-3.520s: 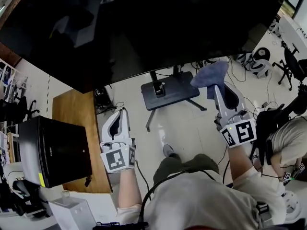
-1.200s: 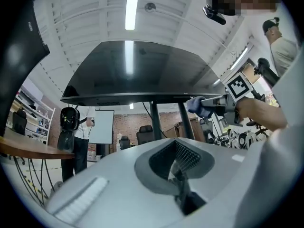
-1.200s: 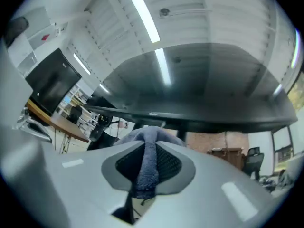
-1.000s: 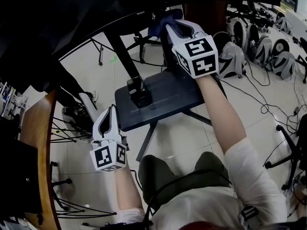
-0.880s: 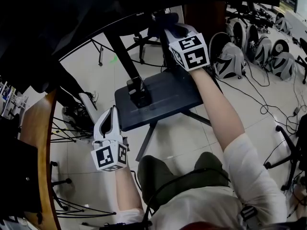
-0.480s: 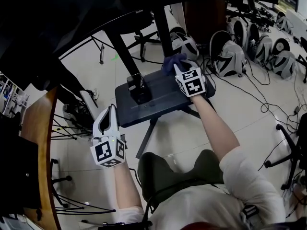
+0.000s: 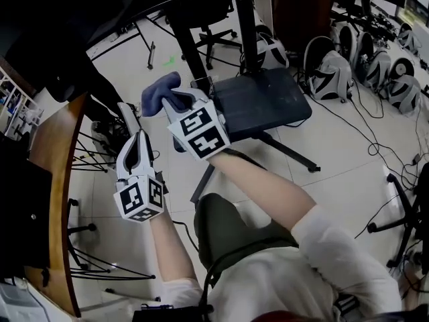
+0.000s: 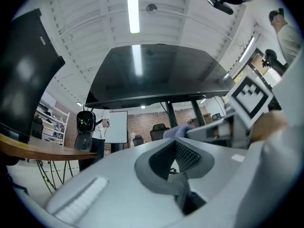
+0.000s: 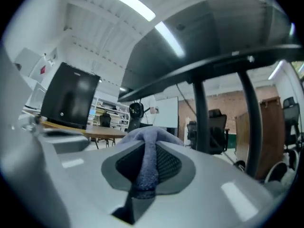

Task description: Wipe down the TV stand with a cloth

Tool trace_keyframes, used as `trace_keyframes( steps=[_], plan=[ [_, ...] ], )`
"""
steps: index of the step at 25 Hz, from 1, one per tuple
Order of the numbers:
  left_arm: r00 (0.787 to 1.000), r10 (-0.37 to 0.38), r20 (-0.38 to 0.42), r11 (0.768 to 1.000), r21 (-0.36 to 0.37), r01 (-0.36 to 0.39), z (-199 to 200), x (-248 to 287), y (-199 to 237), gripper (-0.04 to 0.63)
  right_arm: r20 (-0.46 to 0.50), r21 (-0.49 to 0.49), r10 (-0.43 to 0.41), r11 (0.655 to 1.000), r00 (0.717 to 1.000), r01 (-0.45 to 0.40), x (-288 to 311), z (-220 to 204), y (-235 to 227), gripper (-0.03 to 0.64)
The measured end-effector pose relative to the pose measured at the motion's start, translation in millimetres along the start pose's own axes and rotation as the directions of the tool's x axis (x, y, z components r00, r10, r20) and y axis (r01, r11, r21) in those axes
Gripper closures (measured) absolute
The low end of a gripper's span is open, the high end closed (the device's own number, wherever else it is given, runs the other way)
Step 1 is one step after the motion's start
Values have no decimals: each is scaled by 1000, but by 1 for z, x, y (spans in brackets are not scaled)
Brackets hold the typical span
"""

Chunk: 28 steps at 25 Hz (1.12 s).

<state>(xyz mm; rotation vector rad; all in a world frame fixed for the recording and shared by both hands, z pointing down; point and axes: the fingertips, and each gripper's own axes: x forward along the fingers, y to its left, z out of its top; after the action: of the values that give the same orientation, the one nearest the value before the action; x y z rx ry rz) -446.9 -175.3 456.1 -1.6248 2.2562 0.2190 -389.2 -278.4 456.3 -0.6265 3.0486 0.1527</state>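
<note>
Two grippers are held low over the tiled floor (image 7: 335,159), ahead of the person's knees. The left gripper (image 7: 137,139) is nearer, hanging beside the rounded edge of the wooden desk (image 7: 50,146). In the left gripper view its jaws (image 8: 175,164) stand together, or very nearly so, with nothing between them.

Just beyond it, the right arm reaches across the body, which puts the right gripper (image 7: 174,102) close beside the left one. Its jaws are closed on a blue cloth (image 7: 158,91). In the right gripper view a fold of the cloth (image 9: 147,148) is pinched between the ribbed pads of that gripper (image 9: 145,170), and the rest bunches over the tips.

From the head view the cloth hangs left of the left edge of the TV stand's dark base plate (image 7: 268,99), clear of it. Two black posts (image 7: 247,19) rise from the plate's far edge to the TV (image 9: 223,37) overhead. Farther right, grey bags (image 7: 332,79) and black cables (image 7: 375,139) lie on the floor.
</note>
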Motion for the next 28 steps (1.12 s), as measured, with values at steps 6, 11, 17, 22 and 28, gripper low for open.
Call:
trace_keyframes(
  steps=[6,11,17,22,28],
  plan=[
    [999,29,-34,999,14,-29,-25,-19,24,595,-286,70,-131,985,949,157,92,-122,-20,563],
    [999,42,-29,999,13,-42,-31,-23,37,595,-341,49,-152,983,928,179,101,-146,-20,563],
    [999,44,-2,999,6,-44,-26,-21,43,595,-170,10,-15,1000,985,17,-13,-123,58,563],
    [1000,25,2,1000,10,-25,-26,-18,25,595,28,-109,-7,994,1000,10,-107,-89,48,563],
    [1000,10,-3,1000,17,-10,-25,-14,12,595,-88,44,-178,982,980,182,-92,-82,-120,563]
  ],
)
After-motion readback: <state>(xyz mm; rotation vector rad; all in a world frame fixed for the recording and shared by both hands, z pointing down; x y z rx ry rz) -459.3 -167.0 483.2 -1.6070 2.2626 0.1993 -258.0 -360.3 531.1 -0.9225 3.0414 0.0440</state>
